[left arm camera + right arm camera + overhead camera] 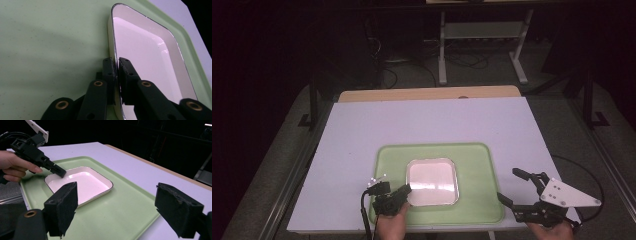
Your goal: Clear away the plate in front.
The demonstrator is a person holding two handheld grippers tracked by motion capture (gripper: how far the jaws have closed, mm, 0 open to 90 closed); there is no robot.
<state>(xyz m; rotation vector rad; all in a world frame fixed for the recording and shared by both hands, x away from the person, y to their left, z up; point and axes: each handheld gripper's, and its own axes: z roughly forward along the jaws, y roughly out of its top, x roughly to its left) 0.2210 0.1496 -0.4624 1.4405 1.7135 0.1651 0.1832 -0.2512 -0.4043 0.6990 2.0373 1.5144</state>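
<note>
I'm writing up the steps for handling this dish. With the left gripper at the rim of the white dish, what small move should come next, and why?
Probably a small lift of that edge. The left gripper is pinched on the rim of the white dish, one jaw inside and one outside, while the dish sits flat on the green tray. The right gripper waits open beside the tray.

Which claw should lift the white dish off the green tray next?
Left. The left claw is already clamped on the rim of the white dish, which sits on the green tray. The right claw hangs open off the tray's right edge, holding nothing.
</note>
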